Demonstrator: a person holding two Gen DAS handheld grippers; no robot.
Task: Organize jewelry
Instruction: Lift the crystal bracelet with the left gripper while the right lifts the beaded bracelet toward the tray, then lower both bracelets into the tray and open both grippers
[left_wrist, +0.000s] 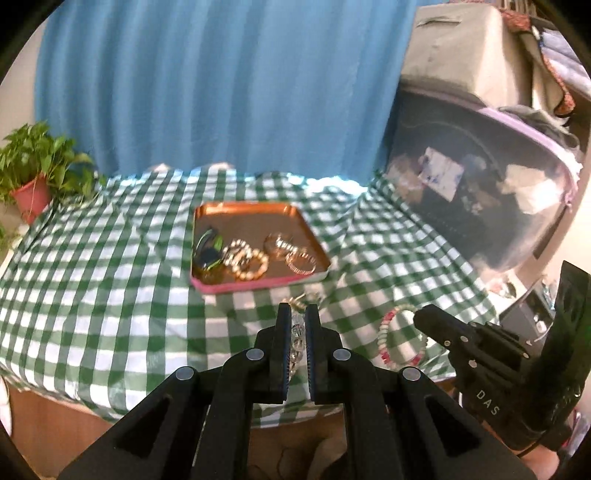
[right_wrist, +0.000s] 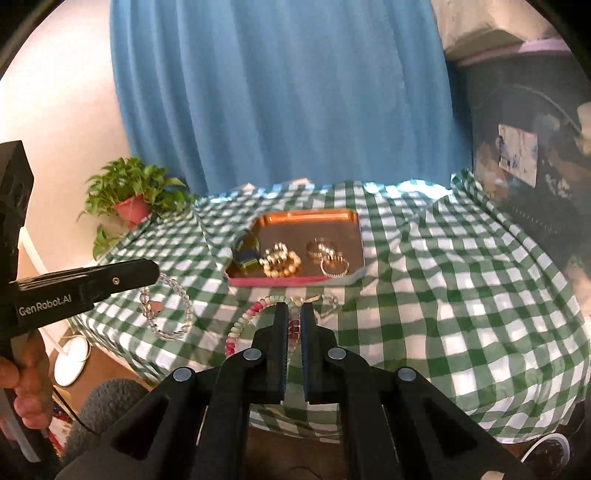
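A copper tray (left_wrist: 207, 216) (right_wrist: 351, 221) with a pink rim sits mid-table on the green checked cloth. It holds a pearl bracelet (left_wrist: 249, 264) (right_wrist: 282, 264), gold bangles (left_wrist: 299, 260) (right_wrist: 334, 266) and a green-blue piece (left_wrist: 208, 251) (right_wrist: 247, 258). My left gripper (left_wrist: 299, 314) is shut on a clear bead bracelet (left_wrist: 297, 332) (right_wrist: 166, 314), held above the table's front edge. My right gripper (right_wrist: 294, 312) is shut on a pink, white and green bead bracelet (right_wrist: 240, 325) (left_wrist: 391, 339). A thin gold chain (right_wrist: 325, 301) (left_wrist: 303, 299) lies on the cloth just in front of the tray.
A potted plant (left_wrist: 33, 177) (right_wrist: 129, 195) stands at the table's far left corner. A blue curtain (left_wrist: 221, 85) hangs behind. A dark clear-plastic storage bag (left_wrist: 480, 192) stands along the right side. The table's front edge is just below both grippers.
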